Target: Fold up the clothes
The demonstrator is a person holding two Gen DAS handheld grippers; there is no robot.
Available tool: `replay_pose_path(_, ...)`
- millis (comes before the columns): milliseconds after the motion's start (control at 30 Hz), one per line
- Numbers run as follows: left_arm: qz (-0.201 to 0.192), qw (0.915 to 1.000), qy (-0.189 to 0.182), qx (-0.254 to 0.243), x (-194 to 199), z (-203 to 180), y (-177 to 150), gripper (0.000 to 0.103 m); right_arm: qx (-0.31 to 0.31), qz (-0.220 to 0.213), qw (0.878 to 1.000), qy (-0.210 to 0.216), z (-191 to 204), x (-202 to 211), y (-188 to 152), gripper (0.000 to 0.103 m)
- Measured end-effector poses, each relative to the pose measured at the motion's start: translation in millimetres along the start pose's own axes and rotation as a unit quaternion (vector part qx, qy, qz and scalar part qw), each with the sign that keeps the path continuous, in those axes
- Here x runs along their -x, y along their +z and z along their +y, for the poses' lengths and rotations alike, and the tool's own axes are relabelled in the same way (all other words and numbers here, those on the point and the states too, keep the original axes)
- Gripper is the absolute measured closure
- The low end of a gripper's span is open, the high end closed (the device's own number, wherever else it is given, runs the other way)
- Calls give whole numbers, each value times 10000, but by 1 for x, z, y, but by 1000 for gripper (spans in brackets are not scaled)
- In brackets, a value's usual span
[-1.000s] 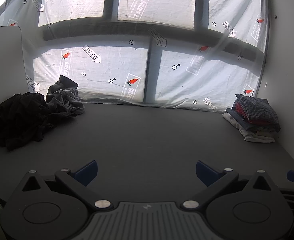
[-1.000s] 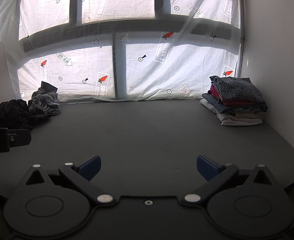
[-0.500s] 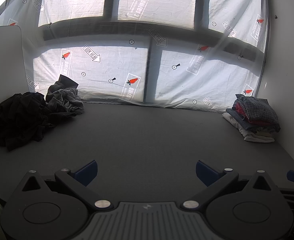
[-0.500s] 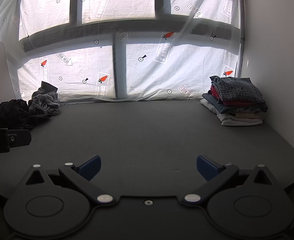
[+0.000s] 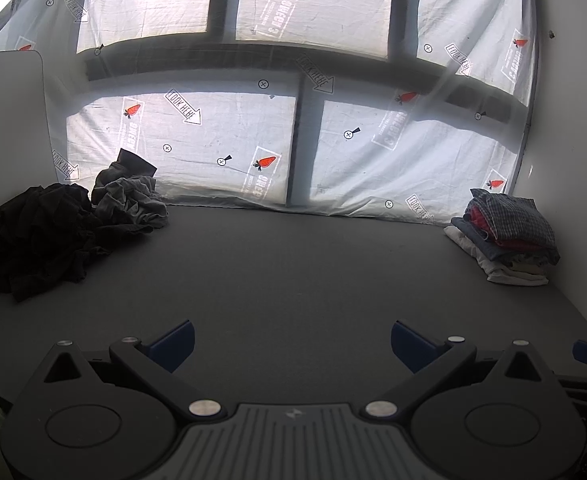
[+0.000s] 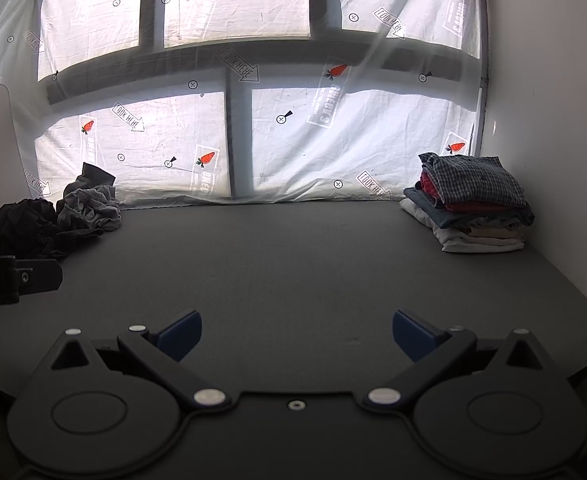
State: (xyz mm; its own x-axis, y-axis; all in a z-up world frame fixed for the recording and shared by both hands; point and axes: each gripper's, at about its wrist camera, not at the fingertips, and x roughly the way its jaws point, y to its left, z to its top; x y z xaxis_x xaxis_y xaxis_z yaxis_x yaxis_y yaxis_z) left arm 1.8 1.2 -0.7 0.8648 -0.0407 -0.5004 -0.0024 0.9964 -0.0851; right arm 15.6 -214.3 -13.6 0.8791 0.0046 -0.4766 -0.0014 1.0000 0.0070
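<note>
Crumpled dark clothes [image 5: 41, 236], no clear long axis, heaped at table [image 5: 293, 272] far-left corner, folded stack [image 6: 473, 204] far-right; well apart from left gripper [image 5: 291, 344], right gripper [image 6: 297, 334], both spread wide, empty.

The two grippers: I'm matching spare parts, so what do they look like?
Both are alike. The left gripper and right gripper have matte black bodies, two round housings with embossed circles, angled black link arms with silver pivot pins, and blue pads on the jaws. The left's centre plate is ribbed grey; the right's is plain black.
</note>
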Motion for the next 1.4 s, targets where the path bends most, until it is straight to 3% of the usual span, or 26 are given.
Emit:
replay_pose_path(733,43,10000,-26,0,-4,6,3,0,-10,26,10000,-30,1,-3,0,0)
replay_pose_path(933,120,9999,-30,-9,-11,9,1,0,-10,69,9997,-222,2,-8,-3,0)
replay_pose_path(1100,182,9996,23,197,-28,10,4,0,42,177,9993,-340,-6,-24,-2,0)
replay_pose_path(1200,198,9993,41,326,-41,11,6,0,232,250,9967,-743,-3,-40,0,0)
replay_pose_path(1300,215,9991,144,346,-62,12,12,0,460,350,9947,-846,2,-58,0,0)
replay_pose_path(1400,258,9987,230,379,-86,12,19,0,417,461,9970,-465,0,-80,2,0)
